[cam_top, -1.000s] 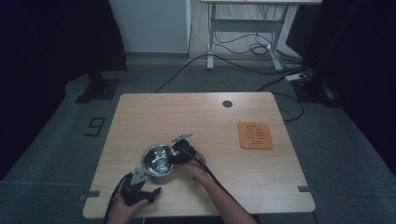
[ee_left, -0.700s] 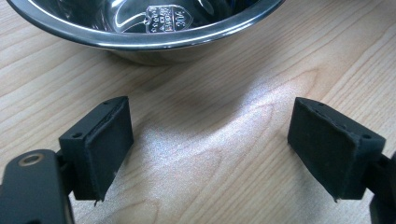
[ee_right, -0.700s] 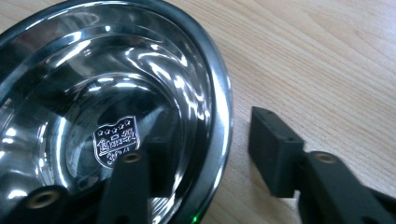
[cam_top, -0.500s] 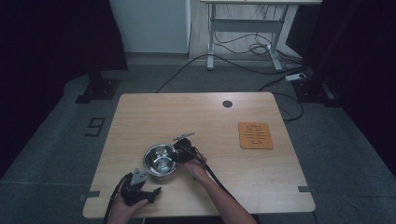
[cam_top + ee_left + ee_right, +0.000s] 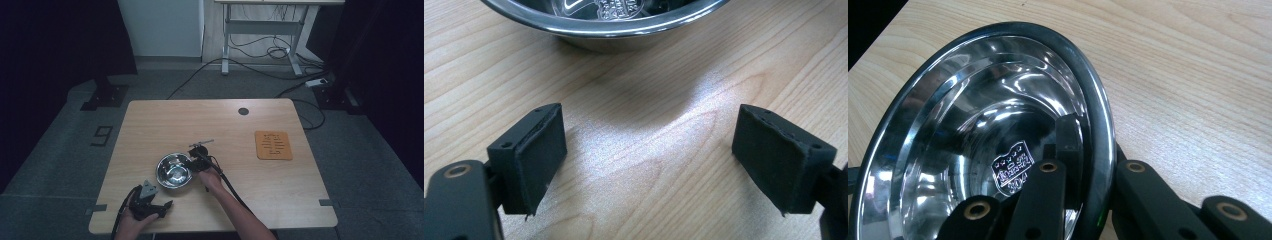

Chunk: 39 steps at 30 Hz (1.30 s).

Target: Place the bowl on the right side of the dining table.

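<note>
A shiny steel bowl (image 5: pixel 174 171) stands on the wooden table (image 5: pixel 210 120), left of centre near the front. My right gripper (image 5: pixel 197 157) is at its right rim. In the right gripper view one jaw is inside the bowl (image 5: pixel 973 130) and the other outside, and the right gripper (image 5: pixel 1095 150) is shut on the rim after its jaws have just been closing. My left gripper (image 5: pixel 157 197) rests in the person's hand at the front left edge. It (image 5: pixel 649 165) stands open above bare wood, and the bowl (image 5: pixel 609 25) lies just beyond its pads.
An orange slotted mat (image 5: pixel 273 145) lies at the table's right side. A dark round hole (image 5: pixel 243 111) sits near the far edge. The right gripper's cable (image 5: pixel 230 182) trails along the forearm toward the front edge.
The right hand has edged slightly at the bowl's right rim. The bowl and the left gripper have kept their places.
</note>
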Motion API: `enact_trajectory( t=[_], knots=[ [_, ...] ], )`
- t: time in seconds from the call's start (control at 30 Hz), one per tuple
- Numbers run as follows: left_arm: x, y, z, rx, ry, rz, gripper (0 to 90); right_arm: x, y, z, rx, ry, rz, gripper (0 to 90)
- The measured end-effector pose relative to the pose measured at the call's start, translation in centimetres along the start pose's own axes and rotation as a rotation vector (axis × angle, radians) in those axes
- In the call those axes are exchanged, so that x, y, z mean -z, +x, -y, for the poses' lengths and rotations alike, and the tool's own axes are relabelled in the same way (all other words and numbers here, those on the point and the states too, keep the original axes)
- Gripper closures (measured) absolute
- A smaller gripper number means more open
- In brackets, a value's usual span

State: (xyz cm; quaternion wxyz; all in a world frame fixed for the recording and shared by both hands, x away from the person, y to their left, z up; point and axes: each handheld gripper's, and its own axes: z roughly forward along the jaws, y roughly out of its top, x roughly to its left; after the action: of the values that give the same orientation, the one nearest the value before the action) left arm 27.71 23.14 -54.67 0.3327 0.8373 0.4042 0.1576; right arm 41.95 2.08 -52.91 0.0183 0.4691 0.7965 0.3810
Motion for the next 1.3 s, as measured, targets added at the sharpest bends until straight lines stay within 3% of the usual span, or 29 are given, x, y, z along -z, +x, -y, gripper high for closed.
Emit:
enact_trajectory(
  t=[0.5,1.3],
  knots=[
    [0.0,0.0,0.0,0.003,-0.001,0.001,13.8,1.6,-0.8,-0.3,-0.059,-0.049,-0.054,86.1],
    [0.0,0.0,0.0,0.003,-0.001,0.001,13.7,5.0,-2.4,-0.6,-0.062,-0.115,-0.041,86.0]
  ],
)
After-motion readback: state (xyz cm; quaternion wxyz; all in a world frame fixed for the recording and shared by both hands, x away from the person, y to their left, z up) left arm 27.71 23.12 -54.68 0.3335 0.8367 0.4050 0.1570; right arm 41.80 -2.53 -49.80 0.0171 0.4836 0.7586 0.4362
